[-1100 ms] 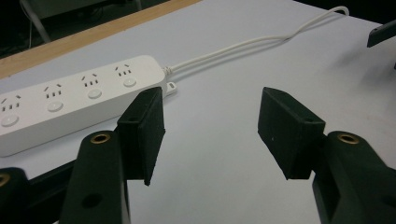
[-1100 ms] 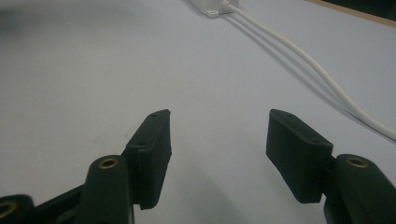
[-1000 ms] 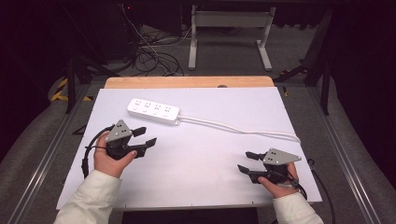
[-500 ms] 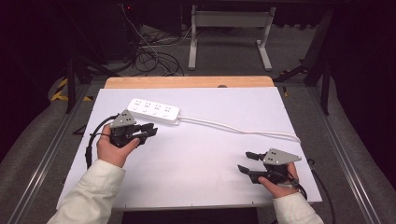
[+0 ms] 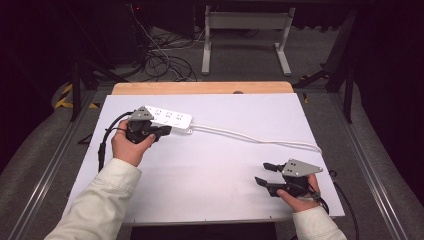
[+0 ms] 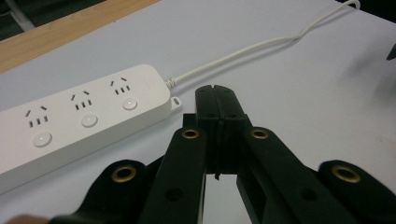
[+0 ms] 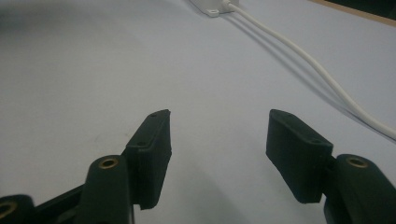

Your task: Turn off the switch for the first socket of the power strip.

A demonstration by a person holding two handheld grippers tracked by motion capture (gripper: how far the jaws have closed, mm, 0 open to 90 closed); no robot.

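Observation:
A white power strip (image 5: 170,119) with several sockets and round buttons (image 6: 79,116) lies at the table's far left. Its white cable (image 5: 250,139) (image 6: 261,51) (image 7: 317,70) runs off to the right edge. My left gripper (image 5: 165,131) (image 6: 215,93) sits right beside the strip's cable end, just off its near edge. Its jaws have just been closing and now stand shut, pads together with nothing between them. My right gripper (image 5: 264,172) (image 7: 217,135) rests low at the near right, open and empty, pointing left over the bare white surface.
The white table top (image 5: 210,170) has a wooden strip (image 5: 200,88) along its far edge. Beyond it on the dark floor are tangled cables (image 5: 165,60) and a white desk frame (image 5: 245,30). Metal rails run along both sides of the table.
My left hand has moved away from me and slightly right, up to the power strip, and its jaws have gone from open to shut. The right hand has stayed still.

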